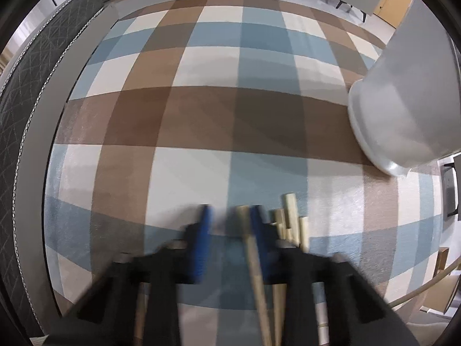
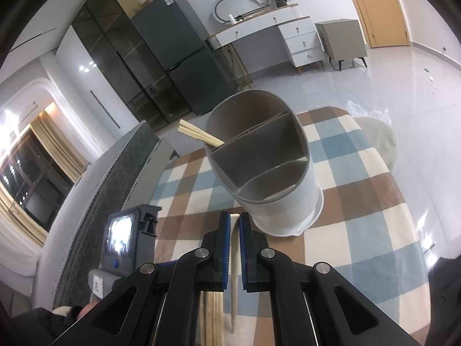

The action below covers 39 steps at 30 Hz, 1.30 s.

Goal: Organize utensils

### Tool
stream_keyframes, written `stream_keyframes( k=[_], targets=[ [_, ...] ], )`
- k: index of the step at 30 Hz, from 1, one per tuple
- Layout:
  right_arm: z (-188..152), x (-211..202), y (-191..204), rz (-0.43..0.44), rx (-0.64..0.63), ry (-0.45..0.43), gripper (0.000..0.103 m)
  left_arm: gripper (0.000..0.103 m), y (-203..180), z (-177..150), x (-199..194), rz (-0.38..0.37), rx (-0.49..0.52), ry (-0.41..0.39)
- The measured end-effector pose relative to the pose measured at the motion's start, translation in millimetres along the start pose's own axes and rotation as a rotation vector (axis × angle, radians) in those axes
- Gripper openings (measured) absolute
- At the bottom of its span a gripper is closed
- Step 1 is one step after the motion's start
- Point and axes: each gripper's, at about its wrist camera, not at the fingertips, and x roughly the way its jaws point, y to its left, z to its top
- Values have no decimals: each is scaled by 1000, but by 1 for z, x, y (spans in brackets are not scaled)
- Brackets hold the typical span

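Observation:
My left gripper [image 1: 230, 213] points down at the checked cloth [image 1: 201, 101], blurred, its blue pads apart. One pale chopstick [image 1: 255, 256] lies between them along the right pad. Several more chopsticks [image 1: 291, 222] lie just right of it on the cloth. The white utensil holder [image 1: 403, 101] stands at the right. In the right wrist view my right gripper [image 2: 234, 219] is shut on a single chopstick [image 2: 234, 274], just in front of the holder [image 2: 288, 201]. Dividers split the holder, and two chopsticks [image 2: 198, 135] stick out of its left compartment. A bundle of chopsticks [image 2: 213, 317] lies under the right gripper.
A dark quilted cushioned edge [image 1: 28, 115] runs along the left of the cloth. The back of the left hand-held device [image 2: 129, 236] and a hand [image 2: 86, 308] show at lower left. A grey fridge [image 2: 178, 52], a white desk [image 2: 273, 34] and a round stool [image 2: 377, 138] stand beyond.

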Motion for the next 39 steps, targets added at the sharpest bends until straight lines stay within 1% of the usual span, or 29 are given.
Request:
stream_keyframes(
  k=[3, 6, 9, 10, 12, 13, 14, 16, 18, 19, 20, 21, 23, 32, 36, 39],
  targets=[
    [-1, -2, 1, -12, -17, -10, 5, 2, 3, 1, -2, -66, -26, 13],
    [-4, -5, 3, -26, -43, -25, 5, 2, 8, -4, -21, -94, -6, -70],
    [-7, -9, 5, -33, -64, -41, 5, 2, 15, -9, -41, -126, -22, -133],
    [-8, -11, 7, -36, -70, -45, 5, 2, 4, -20, -56, -135, -31, -155],
    [-10, -15, 10, -36, -86, -55, 5, 2, 5, -31, -79, -167, -52, -211],
    [-11, -17, 12, -37, -95, -59, 5, 2, -1, -33, -86, -177, -58, -235],
    [-13, -21, 15, -40, -108, -72, 5, 2, -1, -39, -98, -190, -65, -273],
    [-15, -29, 18, -42, -120, -93, 5, 2, 2, -43, -116, -217, -77, -350],
    [-17, -36, 23, -46, -132, -110, 5, 2, 6, -49, -131, -258, -77, -413],
    [-18, -40, 26, -49, -140, -120, 5, 2, 5, -46, -135, -259, -72, -437],
    [-19, -44, 30, -55, -152, -130, 5, 2, 5, -48, -140, -261, -66, -449],
    [-20, -47, 33, -59, -164, -138, 5, 1, 5, -49, -144, -280, -58, -455],
    [-21, -54, 39, -64, -184, -154, 5, 1, 5, -49, -149, -277, -47, -472],
    [-32, -71, 57, -87, -249, -172, 5, 1, 1, -54, -171, -298, -24, -482],
    [-29, -82, 59, -88, -263, -197, 5, 1, -5, -52, -183, -337, 3, -492],
    [-19, -91, 59, -90, -271, -221, 5, 1, -12, -48, -195, -367, 29, -510]
  ],
)
